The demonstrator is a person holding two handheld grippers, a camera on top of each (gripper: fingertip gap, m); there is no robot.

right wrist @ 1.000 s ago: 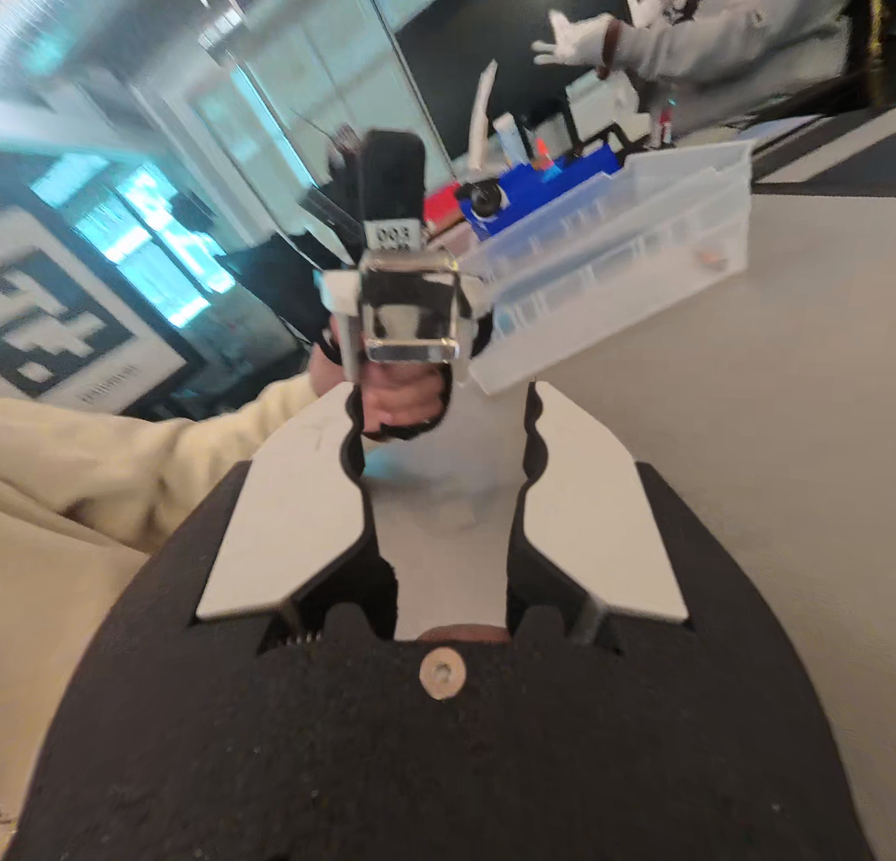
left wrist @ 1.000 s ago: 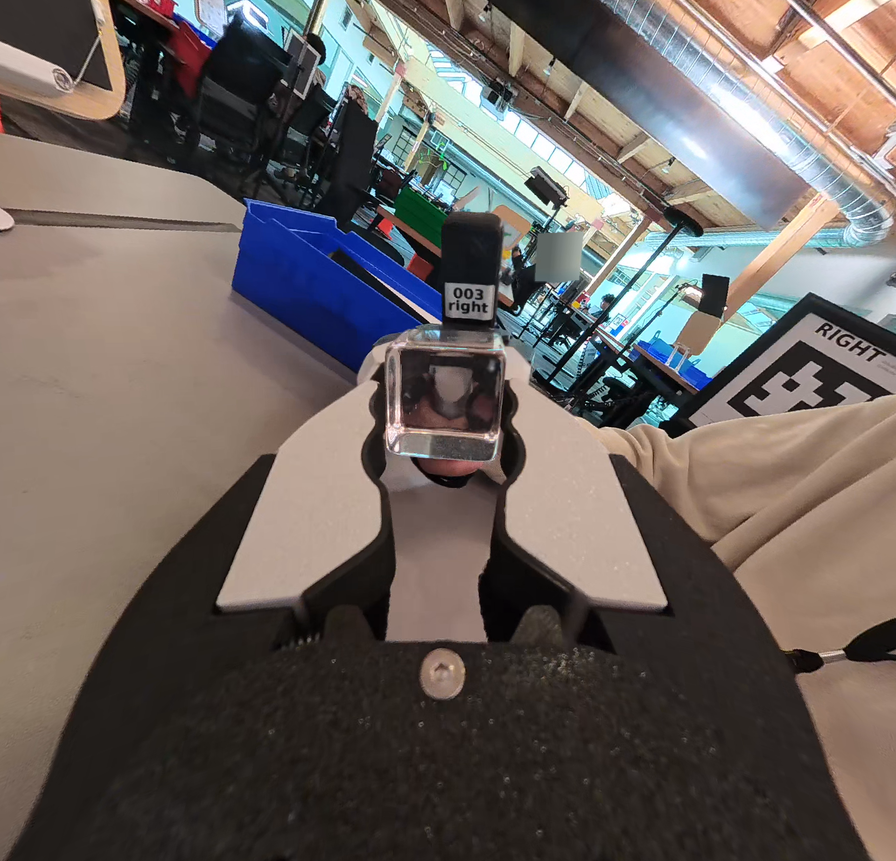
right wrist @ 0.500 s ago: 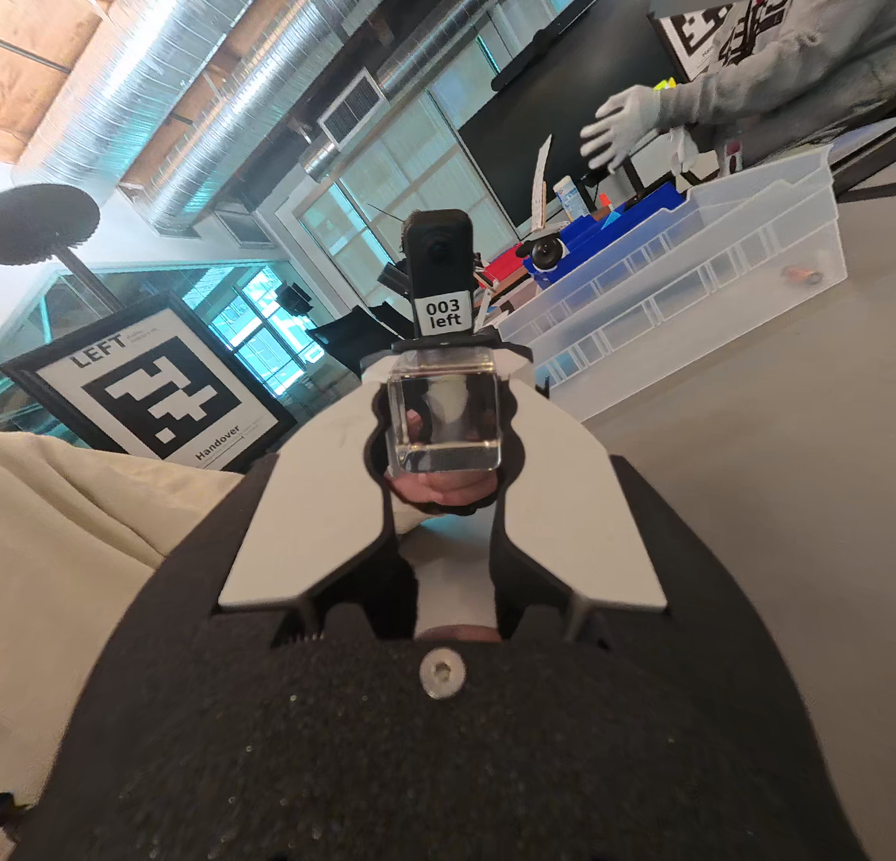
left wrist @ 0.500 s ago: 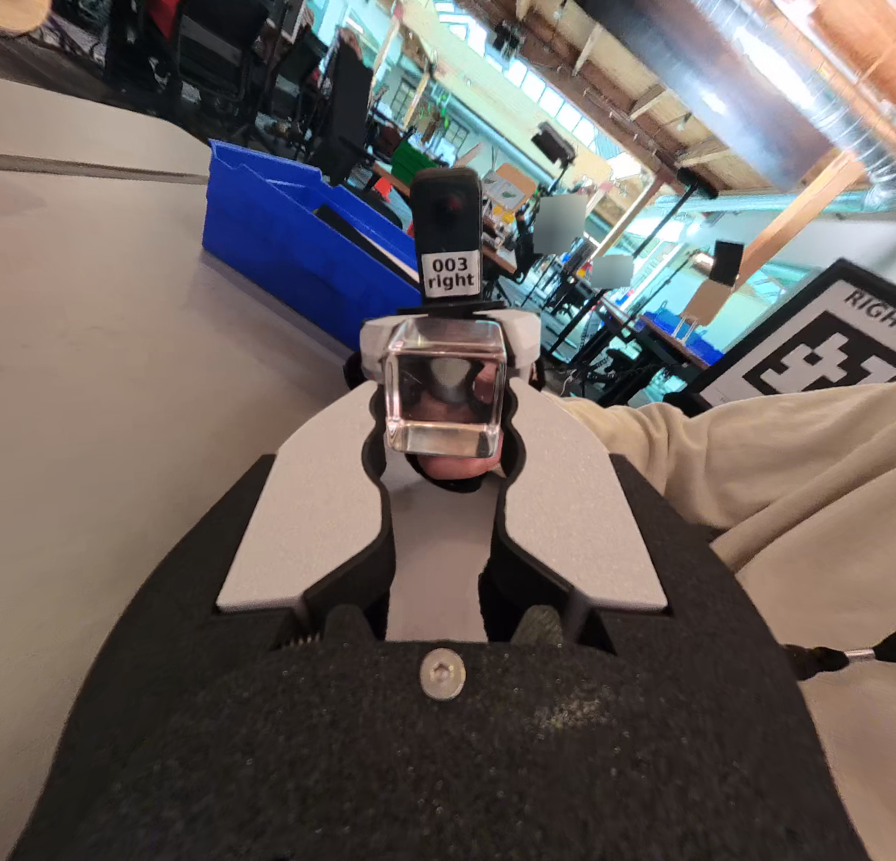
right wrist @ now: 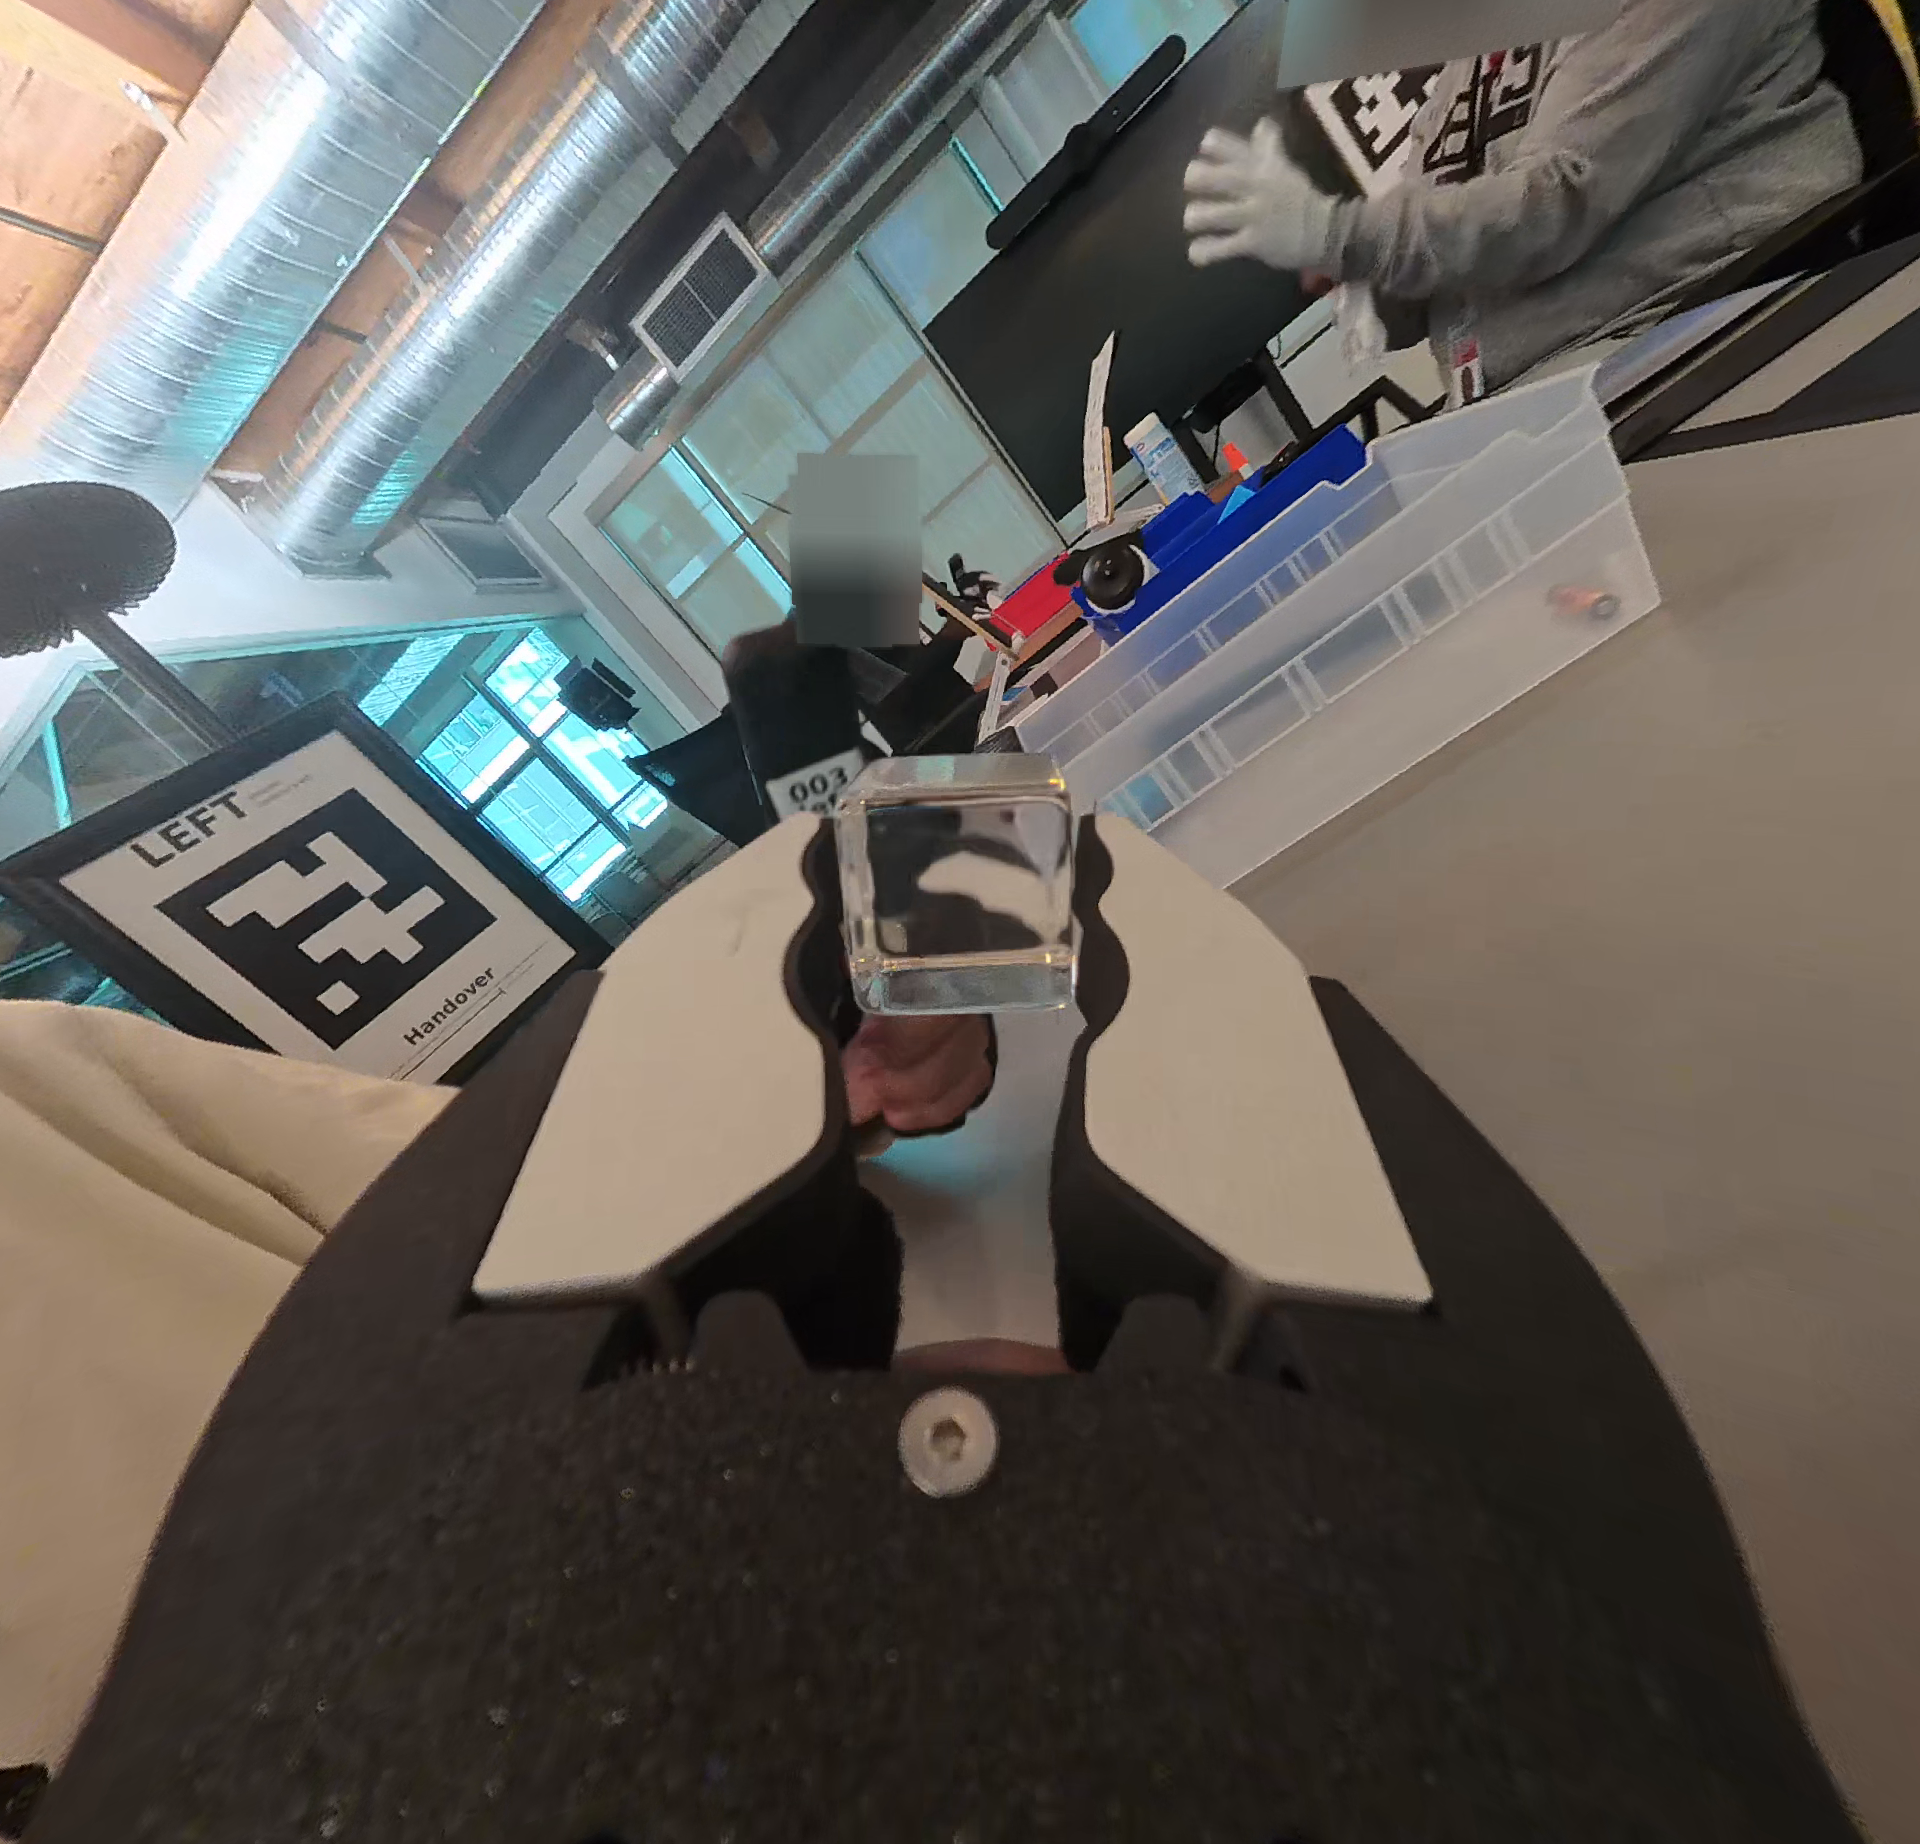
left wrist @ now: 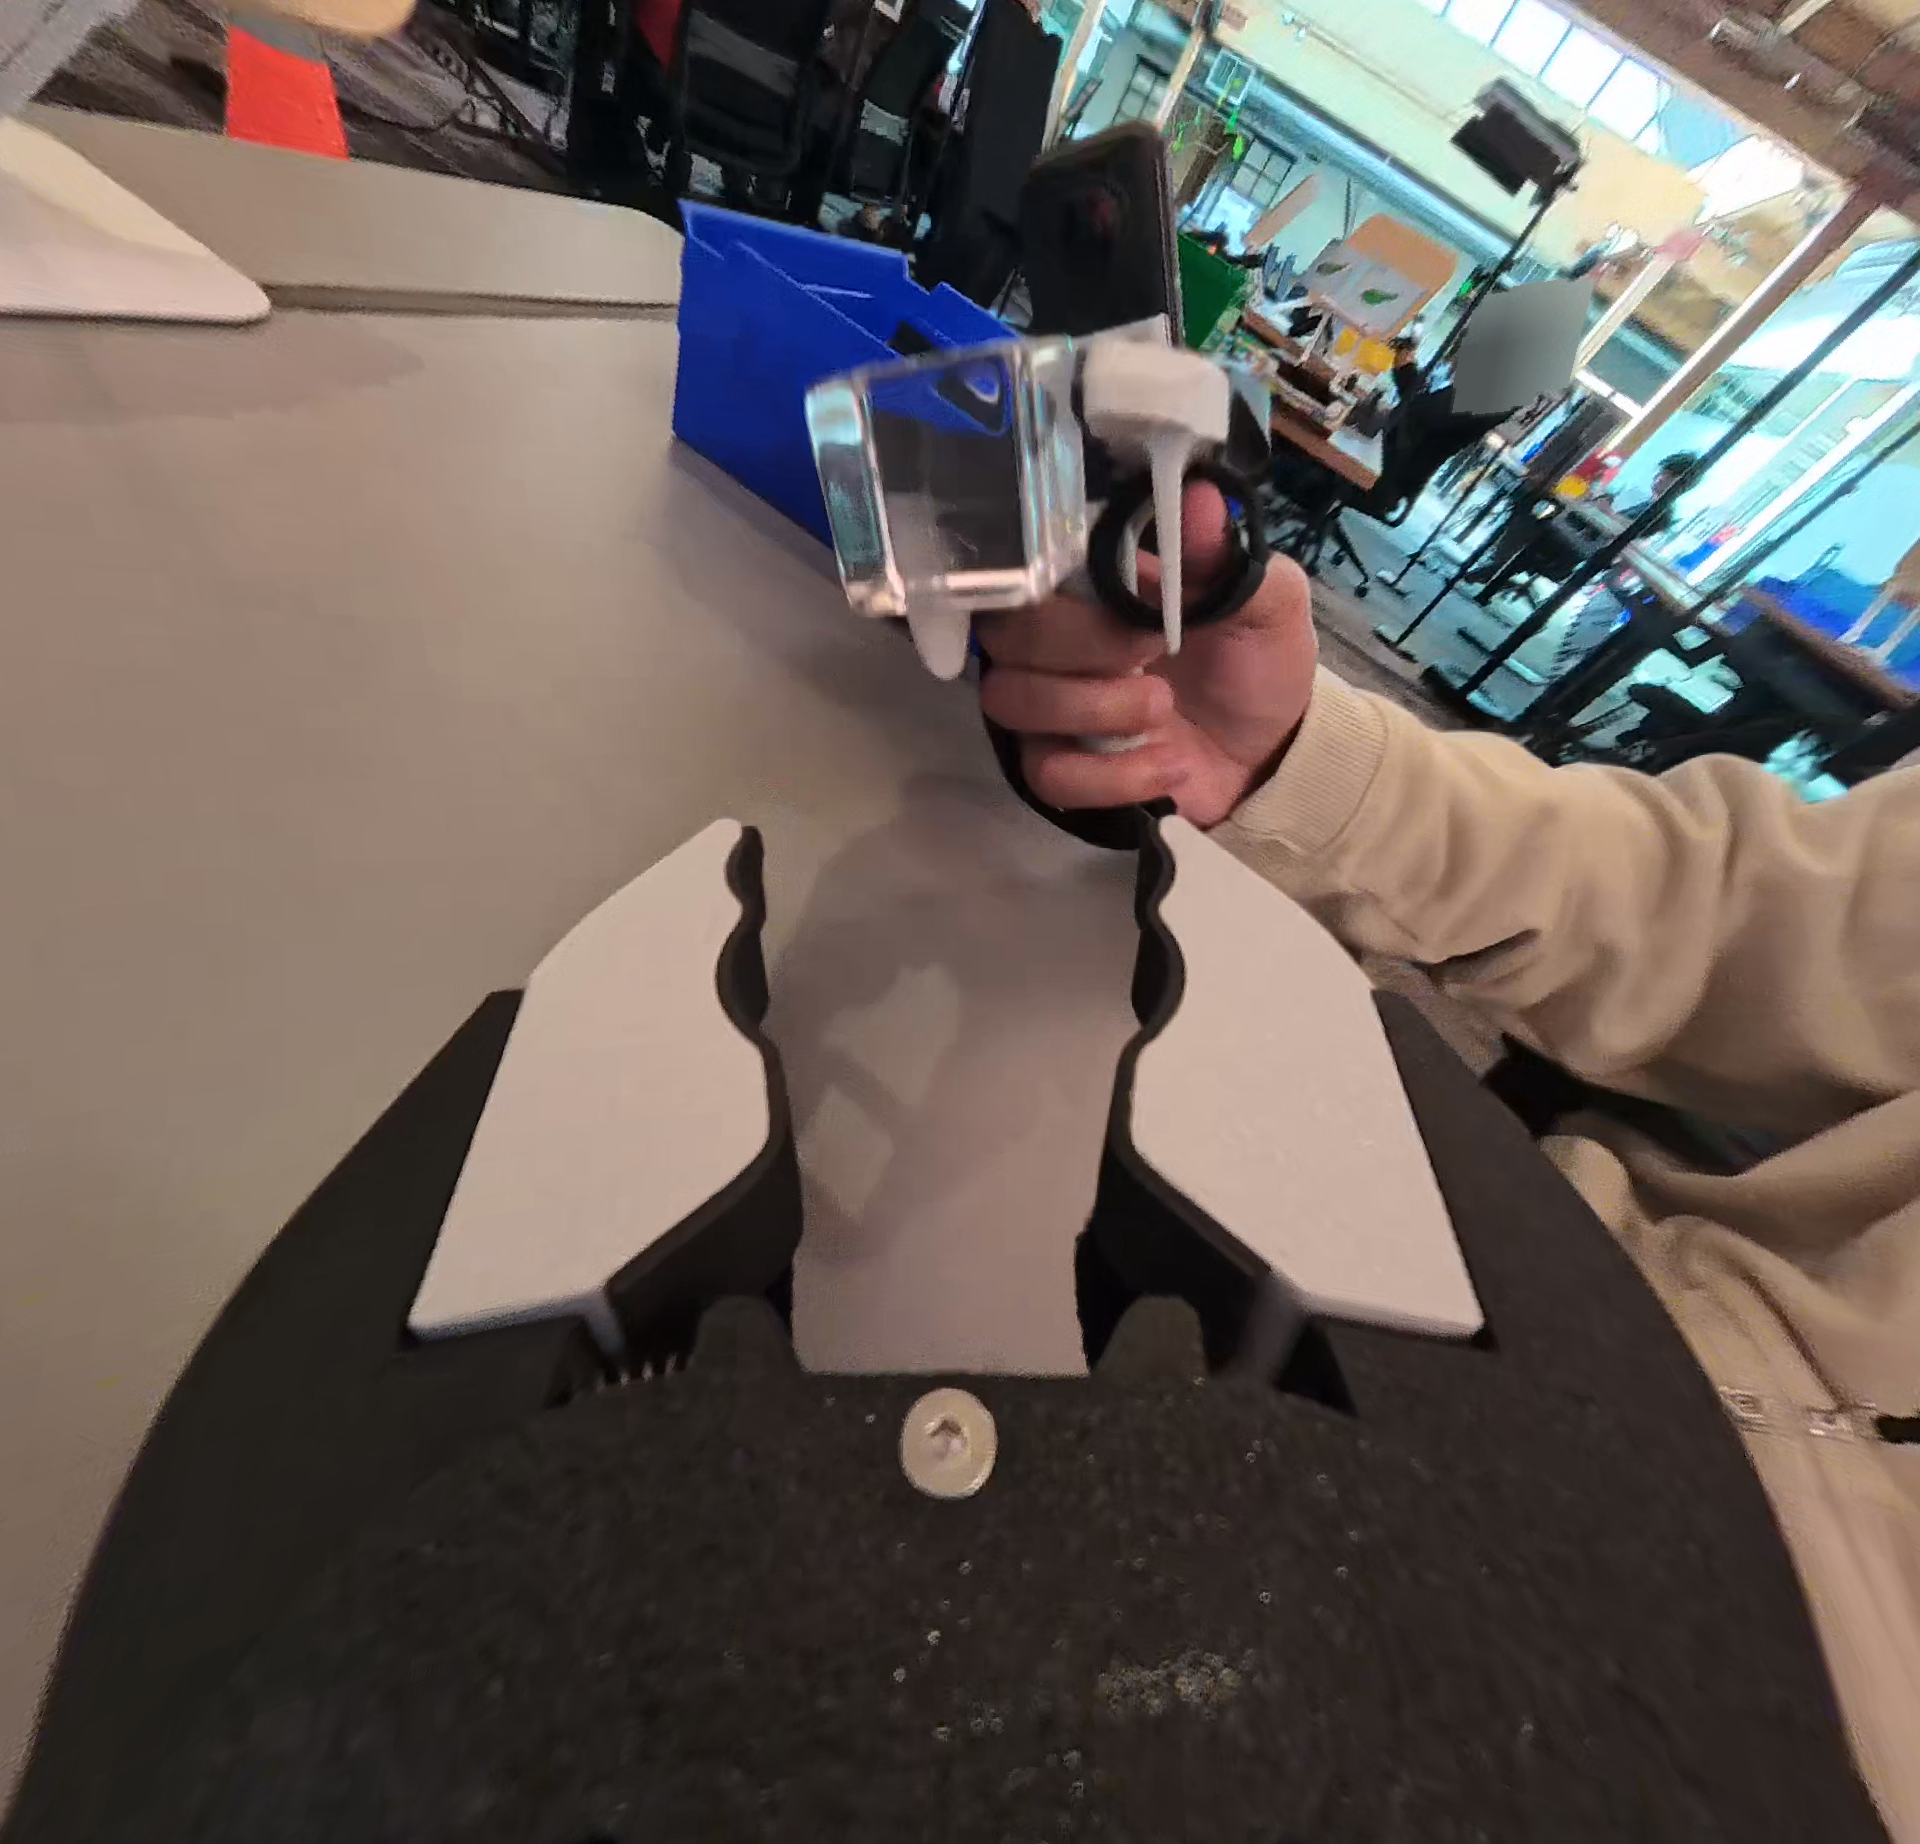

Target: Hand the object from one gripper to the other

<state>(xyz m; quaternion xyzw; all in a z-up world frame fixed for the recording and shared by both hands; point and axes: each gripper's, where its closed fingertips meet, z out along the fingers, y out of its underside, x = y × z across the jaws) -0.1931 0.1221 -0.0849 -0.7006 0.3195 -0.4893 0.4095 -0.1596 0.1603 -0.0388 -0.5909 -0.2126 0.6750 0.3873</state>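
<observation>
My right tongs [right wrist: 951, 921] are clamped on the clear cube [right wrist: 958, 901], gripping two opposite flat faces near the tips; my left tongs [left wrist: 945, 859] stand apart with nothing between them, the cube held up just ahead of them over the grey counter [left wrist: 312, 651]. The cube looks hard, smooth and slippery, probably weighty and apt to chip if dropped, so flat faces squarely between the pads seem the safest hold. The hand [left wrist: 1153, 714] on the right handle is upright, its beige sleeve [left wrist: 1558, 911] reaching in from the side.
</observation>
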